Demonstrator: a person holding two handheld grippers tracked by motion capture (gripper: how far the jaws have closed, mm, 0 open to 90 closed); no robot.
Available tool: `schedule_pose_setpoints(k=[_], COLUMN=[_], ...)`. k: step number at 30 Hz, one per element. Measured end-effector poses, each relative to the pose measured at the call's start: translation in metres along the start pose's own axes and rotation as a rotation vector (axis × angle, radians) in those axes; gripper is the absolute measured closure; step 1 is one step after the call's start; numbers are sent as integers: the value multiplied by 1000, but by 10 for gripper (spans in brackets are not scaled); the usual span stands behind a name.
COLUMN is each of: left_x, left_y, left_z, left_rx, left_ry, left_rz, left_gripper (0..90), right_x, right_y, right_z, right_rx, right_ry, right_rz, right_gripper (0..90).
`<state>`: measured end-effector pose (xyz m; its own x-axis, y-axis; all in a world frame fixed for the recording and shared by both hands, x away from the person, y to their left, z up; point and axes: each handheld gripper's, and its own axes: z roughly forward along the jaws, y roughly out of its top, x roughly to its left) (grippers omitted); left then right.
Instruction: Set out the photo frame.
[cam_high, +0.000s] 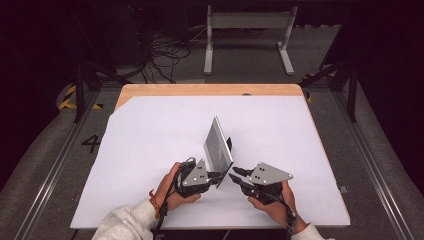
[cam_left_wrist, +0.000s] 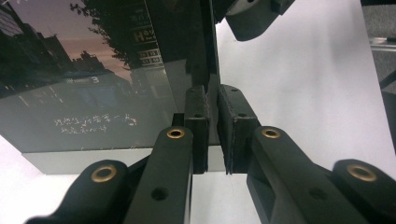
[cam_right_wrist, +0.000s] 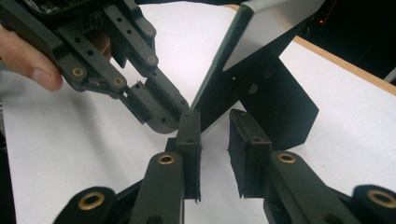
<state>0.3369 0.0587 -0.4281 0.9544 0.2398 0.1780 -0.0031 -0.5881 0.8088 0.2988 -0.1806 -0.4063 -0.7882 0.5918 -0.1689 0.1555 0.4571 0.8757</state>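
A thin picture frame (cam_high: 218, 144) stands tilted on edge in the middle of the white sheet (cam_high: 150, 150). Its grey back and black easel stand (cam_right_wrist: 275, 107) face my right gripper. Its front, a dusk street photo (cam_left_wrist: 93, 93), faces left in the left gripper view. My left gripper (cam_high: 218, 176) is shut on the frame's lower near edge, which sits clamped between its pads (cam_left_wrist: 198, 126). My right gripper (cam_high: 234, 174) is open just right of that corner, with nothing between its fingers (cam_right_wrist: 247, 140). The left gripper (cam_right_wrist: 161, 109) shows in the right gripper view too.
The white sheet covers a wooden table whose far edge (cam_high: 210, 89) is bare. On the floor beyond lie a white metal stand (cam_high: 247, 35) and loose cables (cam_high: 165, 55). Black tripod legs (cam_high: 80, 90) flank the table.
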Motion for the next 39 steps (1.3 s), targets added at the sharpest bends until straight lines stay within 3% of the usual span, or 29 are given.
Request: schedule_pose_setpoints(k=[6,8,16,18,22,26,32,34,39], left_x=[1,4,25,34,47,53,57,59,63], left_y=[-4,-9,-30,-37,-45,-50,-52,-54,-57], left_z=[0,-4,-25,-32,-35,-34,-33,-34,-36], left_rx=[39,35,44,22,37,40,27,5,5], left_ry=[9,7,65,72,116,130,126,123,143], left_rz=[22,5,-46,-65,-102,-133,-165,-183,-214], left_gripper=[822,817,783,773,756,735,649,629,537], right_x=[4,5,7,7,7,8,8,9,11], right_y=[0,0,-1,-1,-1,-1,-2,-1,-2], right_z=[4,7,17,19,23,28,33,34,33], right_rx=[5,5,28,30,33,37,37,36,38], right_ry=[-4,-5,-12,-12,-18,-28,-39,-41,-33], right_rz=[12,23,54,63,68,73,88,84,68], right_gripper=[657,643,527,512,517,518,540,557,622])
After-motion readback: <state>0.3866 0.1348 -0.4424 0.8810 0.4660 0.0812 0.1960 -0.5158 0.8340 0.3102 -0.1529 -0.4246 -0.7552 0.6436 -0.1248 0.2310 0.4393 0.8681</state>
